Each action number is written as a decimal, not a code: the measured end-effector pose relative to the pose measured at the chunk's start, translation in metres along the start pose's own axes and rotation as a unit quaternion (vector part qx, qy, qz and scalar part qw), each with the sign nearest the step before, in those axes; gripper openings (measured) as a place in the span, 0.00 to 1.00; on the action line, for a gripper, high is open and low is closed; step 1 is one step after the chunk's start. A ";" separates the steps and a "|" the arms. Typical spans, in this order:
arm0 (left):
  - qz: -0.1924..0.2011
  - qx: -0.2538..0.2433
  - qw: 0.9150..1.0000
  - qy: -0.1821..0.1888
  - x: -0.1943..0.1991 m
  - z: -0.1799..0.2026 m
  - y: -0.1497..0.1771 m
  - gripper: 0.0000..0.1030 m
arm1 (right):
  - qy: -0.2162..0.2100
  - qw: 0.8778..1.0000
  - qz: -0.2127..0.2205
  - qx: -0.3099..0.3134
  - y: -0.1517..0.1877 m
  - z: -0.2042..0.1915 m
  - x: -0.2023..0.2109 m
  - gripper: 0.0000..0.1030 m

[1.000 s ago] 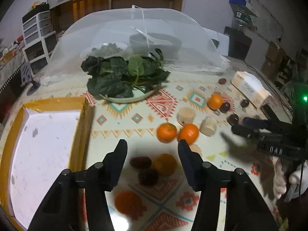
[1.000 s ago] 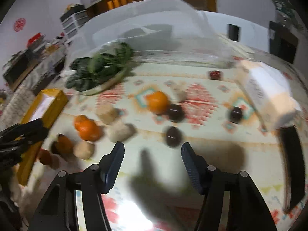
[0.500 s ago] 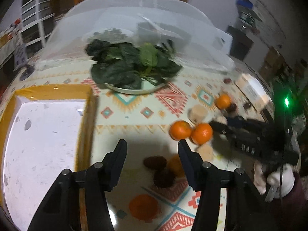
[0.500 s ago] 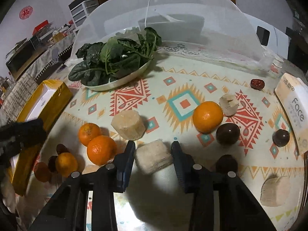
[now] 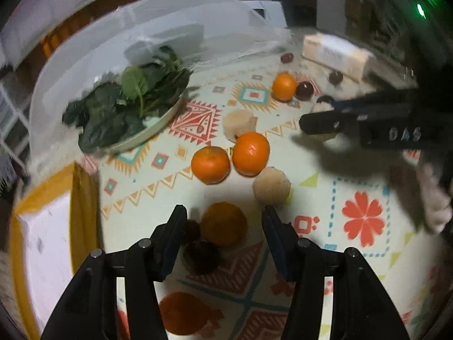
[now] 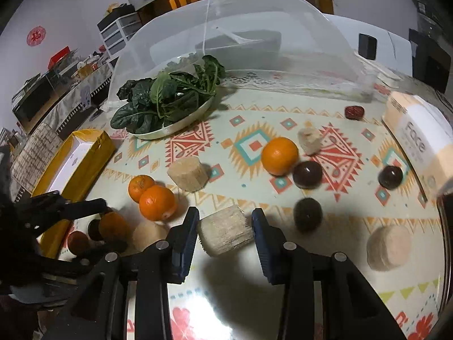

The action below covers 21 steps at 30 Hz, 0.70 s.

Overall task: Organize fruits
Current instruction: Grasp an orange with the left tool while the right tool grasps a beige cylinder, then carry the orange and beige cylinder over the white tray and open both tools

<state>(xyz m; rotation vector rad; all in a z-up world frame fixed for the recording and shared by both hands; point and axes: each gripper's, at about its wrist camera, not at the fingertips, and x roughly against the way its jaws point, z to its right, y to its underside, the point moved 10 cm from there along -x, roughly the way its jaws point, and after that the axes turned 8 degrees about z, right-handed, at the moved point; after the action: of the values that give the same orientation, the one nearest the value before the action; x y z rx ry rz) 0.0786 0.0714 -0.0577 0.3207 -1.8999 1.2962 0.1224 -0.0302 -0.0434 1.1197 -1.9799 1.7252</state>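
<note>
To do this step well, the right gripper should squeeze the pale chopped sugarcane chunk gently at its middle, so it does not roll away. Its jaws are open about as wide as the chunk, one on each side, and I cannot tell if they touch it. The left gripper has wide jaws, holding nothing, around a round orange tangerine on the patterned counter.

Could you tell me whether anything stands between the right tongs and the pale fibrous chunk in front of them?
Nothing visible does. The pale chunk already sits between the two fingers of the right tongs, with small gaps on both sides. The nearest orange lies off to the left, outside the fingers.
</note>
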 end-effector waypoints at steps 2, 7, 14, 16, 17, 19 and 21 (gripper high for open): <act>-0.002 -0.028 1.000 -0.006 -0.001 0.007 0.001 0.41 | -0.001 1.000 0.000 -0.007 0.002 0.003 0.003 0.40; -0.002 -0.035 0.999 -0.008 0.001 0.012 -0.001 0.31 | 0.004 1.000 0.006 -0.015 0.006 0.003 0.014 0.40; 0.066 0.079 0.995 0.007 0.053 -0.021 -0.018 0.31 | -0.003 1.000 0.023 -0.004 0.003 -0.019 0.036 0.40; 0.083 0.118 0.989 0.012 0.075 -0.038 -0.017 0.31 | -0.013 1.000 0.026 0.007 0.003 -0.036 0.042 0.40; 0.090 0.136 0.986 0.008 0.086 -0.048 -0.015 0.31 | -0.019 0.999 0.027 0.015 0.003 -0.049 0.044 0.40; 0.100 0.163 0.982 -0.003 0.105 -0.066 -0.009 0.31 | -0.032 0.999 0.029 0.026 0.003 -0.068 0.047 0.40; 0.106 0.183 0.977 -0.025 0.121 -0.085 0.003 0.31 | -0.048 0.997 0.031 0.042 0.004 -0.094 0.049 0.40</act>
<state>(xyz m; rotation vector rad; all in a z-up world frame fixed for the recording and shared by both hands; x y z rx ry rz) 0.0376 0.1730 0.0422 0.3459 -1.7660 1.8019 0.0621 0.0400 0.0089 1.2034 -2.0354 1.8330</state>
